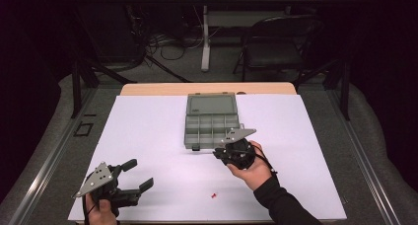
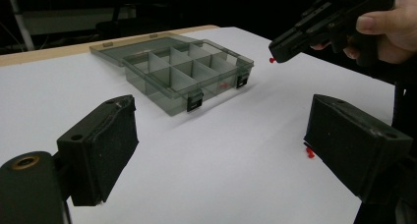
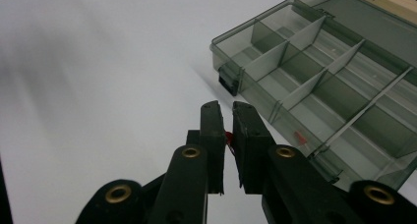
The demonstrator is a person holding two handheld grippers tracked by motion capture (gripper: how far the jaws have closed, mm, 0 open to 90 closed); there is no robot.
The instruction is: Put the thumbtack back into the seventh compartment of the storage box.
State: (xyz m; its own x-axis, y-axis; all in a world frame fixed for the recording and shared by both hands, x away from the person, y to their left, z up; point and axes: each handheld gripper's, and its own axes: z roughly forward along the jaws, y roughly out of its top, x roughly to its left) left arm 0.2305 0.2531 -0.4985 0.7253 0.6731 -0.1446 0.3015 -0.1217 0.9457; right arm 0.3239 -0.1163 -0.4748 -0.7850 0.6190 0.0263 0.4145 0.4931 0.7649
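From the high view, the right gripper (image 1: 220,153) hovers just off the near edge of the open compartment box (image 1: 212,125), which sits toward the far middle of the desk (image 1: 148,136); the left gripper (image 1: 140,175) rests at the near left corner, jaws spread with nothing between them; a red pin (image 1: 214,196) lies near the near edge. The left gripper view shows the right gripper (image 2: 276,49) clamping a small red pin (image 2: 271,60). The right gripper view shows that held pin (image 3: 228,137) pinched between its jaws, and another pin (image 3: 300,138) inside a near compartment.
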